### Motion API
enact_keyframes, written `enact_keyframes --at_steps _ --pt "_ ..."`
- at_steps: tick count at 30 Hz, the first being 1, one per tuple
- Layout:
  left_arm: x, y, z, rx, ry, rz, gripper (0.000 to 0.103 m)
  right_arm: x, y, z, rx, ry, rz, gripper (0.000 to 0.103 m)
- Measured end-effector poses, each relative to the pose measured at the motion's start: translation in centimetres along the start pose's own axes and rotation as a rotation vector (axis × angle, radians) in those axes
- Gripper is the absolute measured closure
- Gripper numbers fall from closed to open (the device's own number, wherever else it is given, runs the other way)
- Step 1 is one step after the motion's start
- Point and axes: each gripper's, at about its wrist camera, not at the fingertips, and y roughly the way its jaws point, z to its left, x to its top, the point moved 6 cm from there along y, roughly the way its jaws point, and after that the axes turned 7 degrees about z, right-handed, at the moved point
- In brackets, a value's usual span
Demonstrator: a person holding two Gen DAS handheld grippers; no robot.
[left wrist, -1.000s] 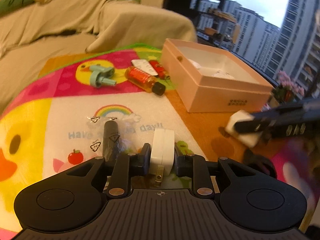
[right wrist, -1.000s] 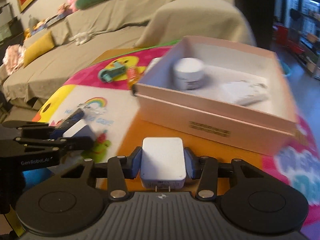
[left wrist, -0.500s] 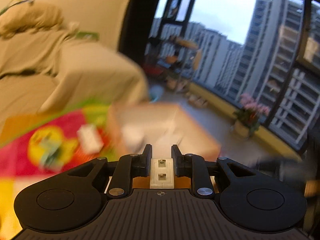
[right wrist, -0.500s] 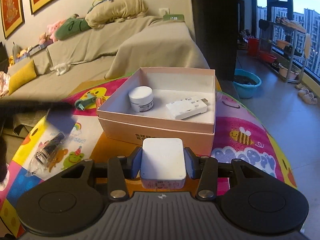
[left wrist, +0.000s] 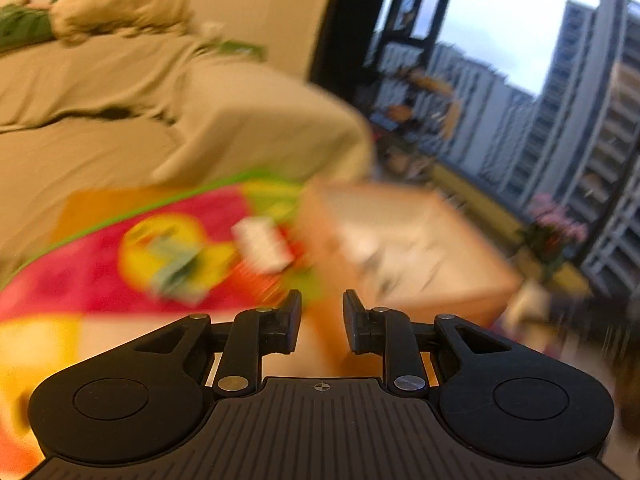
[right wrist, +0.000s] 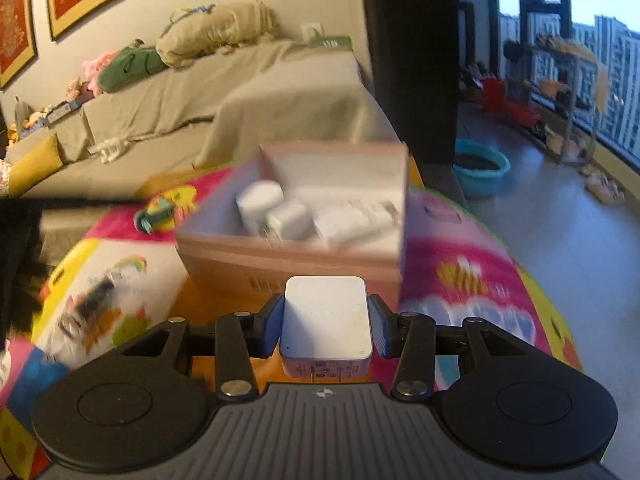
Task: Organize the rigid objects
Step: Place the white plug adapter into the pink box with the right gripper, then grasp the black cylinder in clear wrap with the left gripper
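While the right gripper (right wrist: 326,330) fingers clamp a white charger (right wrist: 326,320) at lower centre, the left gripper (left wrist: 322,320) fingers stand apart, empty. The pink box (right wrist: 296,256) at mid-frame holds a white jar (right wrist: 258,202), small plug (right wrist: 290,220) and flat adapter (right wrist: 354,222).

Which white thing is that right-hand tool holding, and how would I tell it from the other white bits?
Find the pink cardboard box on the bright cartoon mat. In front of its near wall, the right gripper has its jaws shut on a flat white charger block with rounded corners. Unlike the white items lying inside the box, it is outside, clamped between blue pads.
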Motion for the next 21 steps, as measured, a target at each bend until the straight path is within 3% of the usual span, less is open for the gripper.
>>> enact_keyframes --at_steps 8,11,13,15,21 --pt "-4.6 -3.1 6.7 0.152 -0.114 0.067 0.078 11.7 5.4 3.0 -0.010 -0.133 -0.142 0.058" --pt "-5.5 -3.8 7.4 0.153 -0.136 0.068 0.078 14.3 7.4 2.8 -0.056 -0.124 -0.118 0.054" --pt "-6.0 -3.6 7.6 0.126 -0.151 0.079 0.078 14.1 7.0 2.6 -0.045 -0.109 -0.117 0.049" --pt "-6.3 -2.7 7.5 0.108 -0.154 0.099 0.078 12.6 6.2 2.5 -0.036 -0.107 -0.117 0.033" --pt "-6.0 -0.2 5.5 0.048 -0.137 0.103 0.078 5.6 3.8 2.6 -0.080 -0.173 -0.063 0.025"
